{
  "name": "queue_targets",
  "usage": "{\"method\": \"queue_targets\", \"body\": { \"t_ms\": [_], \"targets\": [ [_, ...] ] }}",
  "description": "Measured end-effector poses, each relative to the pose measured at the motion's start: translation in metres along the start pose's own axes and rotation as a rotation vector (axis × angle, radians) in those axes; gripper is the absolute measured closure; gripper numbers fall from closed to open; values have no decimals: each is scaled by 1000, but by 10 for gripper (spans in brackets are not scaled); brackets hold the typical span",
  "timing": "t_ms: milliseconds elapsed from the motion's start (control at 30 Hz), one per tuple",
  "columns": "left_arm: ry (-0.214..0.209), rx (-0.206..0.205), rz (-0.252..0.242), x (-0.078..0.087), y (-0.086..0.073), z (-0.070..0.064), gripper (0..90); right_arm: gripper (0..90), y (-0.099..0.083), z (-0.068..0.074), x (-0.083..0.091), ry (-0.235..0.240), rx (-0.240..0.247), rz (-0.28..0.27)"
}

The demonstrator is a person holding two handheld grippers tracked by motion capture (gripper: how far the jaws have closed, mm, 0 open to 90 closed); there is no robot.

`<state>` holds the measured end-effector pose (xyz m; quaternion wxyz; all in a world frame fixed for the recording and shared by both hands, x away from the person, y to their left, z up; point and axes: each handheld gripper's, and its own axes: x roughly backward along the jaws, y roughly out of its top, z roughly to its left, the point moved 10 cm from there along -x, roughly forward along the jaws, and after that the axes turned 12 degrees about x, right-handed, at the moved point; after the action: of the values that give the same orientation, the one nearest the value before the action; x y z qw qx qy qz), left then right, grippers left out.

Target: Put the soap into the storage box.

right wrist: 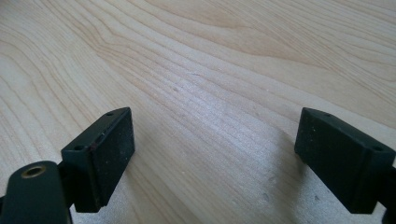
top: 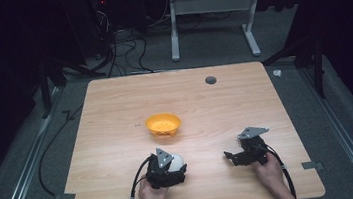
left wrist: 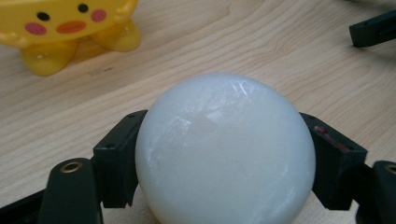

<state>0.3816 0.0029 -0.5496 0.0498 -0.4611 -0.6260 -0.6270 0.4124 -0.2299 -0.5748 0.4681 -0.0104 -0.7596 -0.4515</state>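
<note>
Wooden table [top: 115,111] is carrying everything, bare across most of its top, so nothing is crowding the work. Yellow bowl [top: 163,123] is sitting near the middle, just beyond the ball, probably the drop target; the left gripper view is showing a cartoon face with pink cheeks on its side and stubby feet under it. Left gripper [top: 171,168] is sitting at the near edge with jaws closed against both sides of the white ball [left wrist: 224,149], squeezing it at its widest part, likely so it isn't slipping or rolling. Right gripper [top: 235,157] is idling well apart to the right, jaws spread wide over bare wood, holding nothing. No brand, label or readable writing anywhere
</note>
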Motion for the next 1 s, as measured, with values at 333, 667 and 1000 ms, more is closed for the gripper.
{"method": "queue_targets", "body": {
  "t_ms": [333,667,1000],
  "targets": [
    [-3,-7,-13,9,10,0,246,127,0,0,0,-1,1,-2],
    [-21,-4,-36,17,23,-1,246,127,0,0,0,0,0,-2],
    [-46,-1,-50,22,36,-1,246,128,0,0,0,1,0,0]
  ]
}}
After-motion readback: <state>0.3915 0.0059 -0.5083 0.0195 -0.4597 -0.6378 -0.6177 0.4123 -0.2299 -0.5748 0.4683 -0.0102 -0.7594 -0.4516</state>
